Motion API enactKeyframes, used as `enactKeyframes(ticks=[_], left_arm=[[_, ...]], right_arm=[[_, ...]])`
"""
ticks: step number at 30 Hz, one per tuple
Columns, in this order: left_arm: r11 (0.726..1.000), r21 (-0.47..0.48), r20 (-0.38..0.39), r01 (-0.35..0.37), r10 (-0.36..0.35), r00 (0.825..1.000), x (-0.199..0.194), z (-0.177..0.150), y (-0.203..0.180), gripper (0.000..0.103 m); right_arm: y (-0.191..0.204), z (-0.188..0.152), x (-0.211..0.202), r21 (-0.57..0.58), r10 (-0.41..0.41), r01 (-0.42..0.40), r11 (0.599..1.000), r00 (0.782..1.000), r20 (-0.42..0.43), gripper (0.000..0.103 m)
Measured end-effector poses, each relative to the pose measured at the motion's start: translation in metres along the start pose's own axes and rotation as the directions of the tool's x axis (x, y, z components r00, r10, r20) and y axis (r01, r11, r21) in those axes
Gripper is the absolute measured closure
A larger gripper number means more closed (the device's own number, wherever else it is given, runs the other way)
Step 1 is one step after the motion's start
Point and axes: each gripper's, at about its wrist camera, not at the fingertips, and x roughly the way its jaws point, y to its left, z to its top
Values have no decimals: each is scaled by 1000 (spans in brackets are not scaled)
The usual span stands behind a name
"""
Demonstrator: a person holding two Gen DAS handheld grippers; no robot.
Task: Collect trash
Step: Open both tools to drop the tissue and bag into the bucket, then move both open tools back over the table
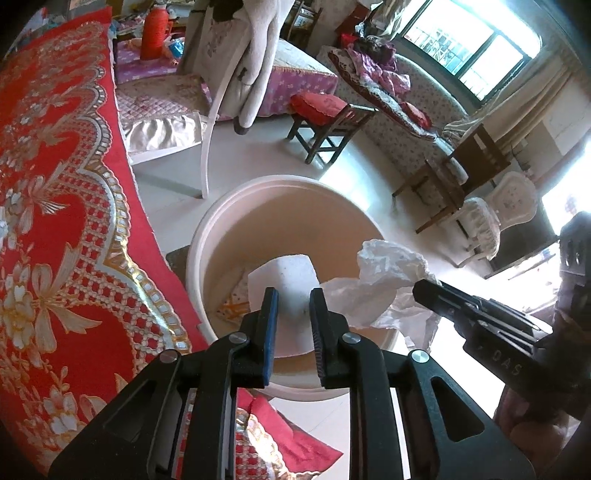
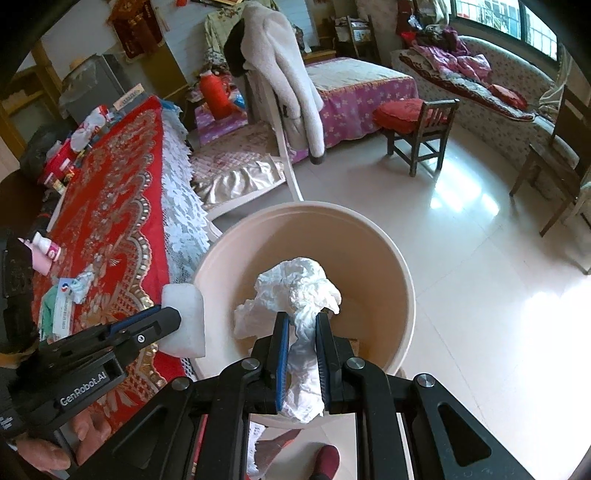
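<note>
Cream bin (image 2: 402,295): orange-printed wrapper (image 1: 232,308) at bottom. My left tongs (image 1: 293,328) clamp white foam block (image 1: 282,284) over it; my right tongs (image 2: 300,354) grip crumpled tissue (image 2: 299,291) above it. Red tablecloth (image 2: 110,206) edge adjoins the bin's left rim; bare floor (image 2: 480,295) right.

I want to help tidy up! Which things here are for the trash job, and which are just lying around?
For the job:
- white foam block, held by the left gripper
- crumpled tissue, held by the right gripper
- trash bin, right below both

Just lying around:
- red tablecloth
- coat on a chair
- red flask
- small bottle
</note>
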Motion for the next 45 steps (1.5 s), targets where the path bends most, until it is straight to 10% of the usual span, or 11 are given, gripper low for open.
enactKeyframes(ticks=[7,23,45], left_arm=[[999,-34,-18,2,-2,1000,0,-3,7,59],[995,-35,66,-92,94,993,-36,-9,15,59],[944,-145,205,-296,321,925,-128,-36,97,59]], right_arm=[[-3,0,-1,10,12,-12,1000,1000,13,68],[23,-3,0,-39,35,-35,999,999,-3,67],[117,-5,-4,-148,139,-138,979,990,-7,62]])
